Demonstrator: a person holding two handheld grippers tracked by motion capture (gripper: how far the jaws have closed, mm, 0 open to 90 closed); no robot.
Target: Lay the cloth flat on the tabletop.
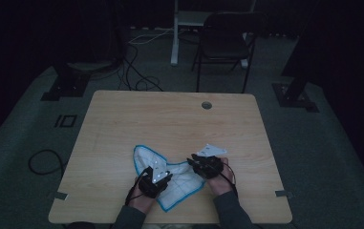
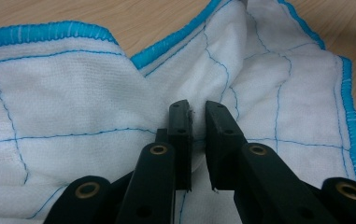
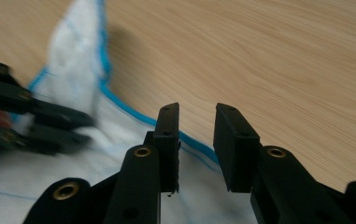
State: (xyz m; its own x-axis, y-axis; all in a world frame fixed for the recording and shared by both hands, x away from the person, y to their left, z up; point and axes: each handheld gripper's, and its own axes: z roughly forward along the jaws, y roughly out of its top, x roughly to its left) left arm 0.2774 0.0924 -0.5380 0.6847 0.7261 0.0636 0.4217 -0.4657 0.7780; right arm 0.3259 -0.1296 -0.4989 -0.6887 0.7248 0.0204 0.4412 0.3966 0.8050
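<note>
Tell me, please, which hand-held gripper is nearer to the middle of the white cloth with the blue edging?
Left. The left hand-held gripper hovers over the cloth near its bunched centre, jaws slightly apart. The right hand-held gripper sits at the cloth's blue edge, jaws open above bare table.

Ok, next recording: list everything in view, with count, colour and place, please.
cloth: one, white with blue hem and blue grid stitching, crumpled at the table's near edge
table: one, light wood, centre of the room
chair: one, black, behind the table
cables: several, black and white, on the floor beyond the table
left gripper: one, black, jaws narrowly apart over the cloth
right gripper: one, black, jaws open above the cloth's blue hem
</note>
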